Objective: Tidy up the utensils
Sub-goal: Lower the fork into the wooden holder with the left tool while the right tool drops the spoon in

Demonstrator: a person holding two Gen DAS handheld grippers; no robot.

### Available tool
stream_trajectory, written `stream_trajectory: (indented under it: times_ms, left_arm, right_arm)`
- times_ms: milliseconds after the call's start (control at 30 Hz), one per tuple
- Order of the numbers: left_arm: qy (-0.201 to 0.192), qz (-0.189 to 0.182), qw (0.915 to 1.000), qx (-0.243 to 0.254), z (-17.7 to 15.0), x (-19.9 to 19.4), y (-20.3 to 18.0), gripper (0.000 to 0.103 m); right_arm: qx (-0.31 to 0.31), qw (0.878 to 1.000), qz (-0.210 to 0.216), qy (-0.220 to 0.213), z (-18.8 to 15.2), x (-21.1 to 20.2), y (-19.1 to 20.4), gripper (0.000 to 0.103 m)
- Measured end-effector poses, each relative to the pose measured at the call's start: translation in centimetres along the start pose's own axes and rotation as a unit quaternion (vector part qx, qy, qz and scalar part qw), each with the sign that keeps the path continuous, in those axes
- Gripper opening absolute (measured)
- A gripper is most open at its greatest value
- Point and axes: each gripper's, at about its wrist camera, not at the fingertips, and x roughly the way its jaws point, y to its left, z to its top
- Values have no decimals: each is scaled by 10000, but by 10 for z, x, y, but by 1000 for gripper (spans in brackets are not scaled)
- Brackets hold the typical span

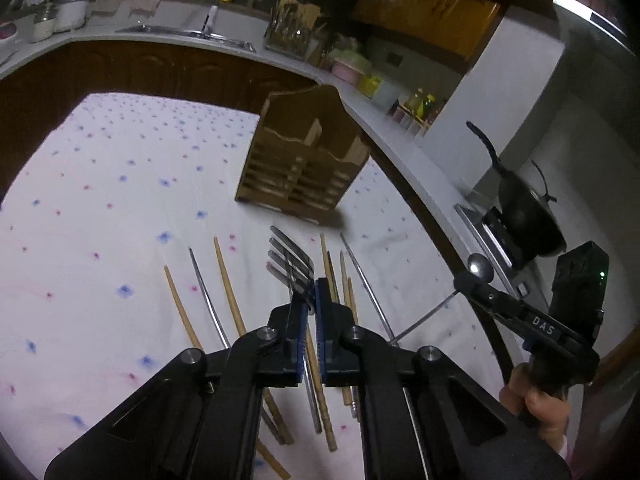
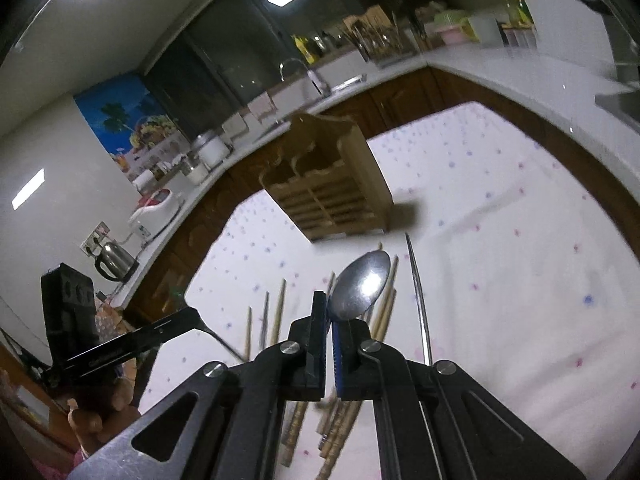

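Observation:
My left gripper (image 1: 313, 300) is shut on a metal fork (image 1: 290, 258), tines pointing away, held above the table. My right gripper (image 2: 332, 312) is shut on a metal spoon (image 2: 362, 286), bowl up; it also shows at the right of the left wrist view (image 1: 480, 267). A wooden utensil holder (image 1: 304, 160) with compartments stands upright on the floral tablecloth (image 1: 120, 200), beyond both grippers; it also shows in the right wrist view (image 2: 332, 184). Several wooden and metal chopsticks (image 1: 228, 280) lie in a row on the cloth below the grippers, and in the right wrist view (image 2: 276, 312).
A curved white counter (image 1: 400, 136) with dark cabinets runs behind the table, with a sink (image 1: 188, 32), jars, a utensil rack (image 1: 290, 28) and a black wok (image 1: 528, 216) on a stove at right. A kettle (image 2: 114, 260) stands at left.

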Motion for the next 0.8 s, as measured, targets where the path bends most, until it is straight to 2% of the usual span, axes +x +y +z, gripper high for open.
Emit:
stream_trajectory:
  times_ms: [500, 800]
  left_arm:
    - [-344, 60, 9994, -54, 30, -9, 10, 3]
    - [-532, -17, 9986, 44, 74, -4, 8, 3]
  right_arm:
    - [-274, 9989, -81, -358, 34, -1, 12, 2]
    - [-496, 9963, -295, -643, 69, 6, 15, 2]
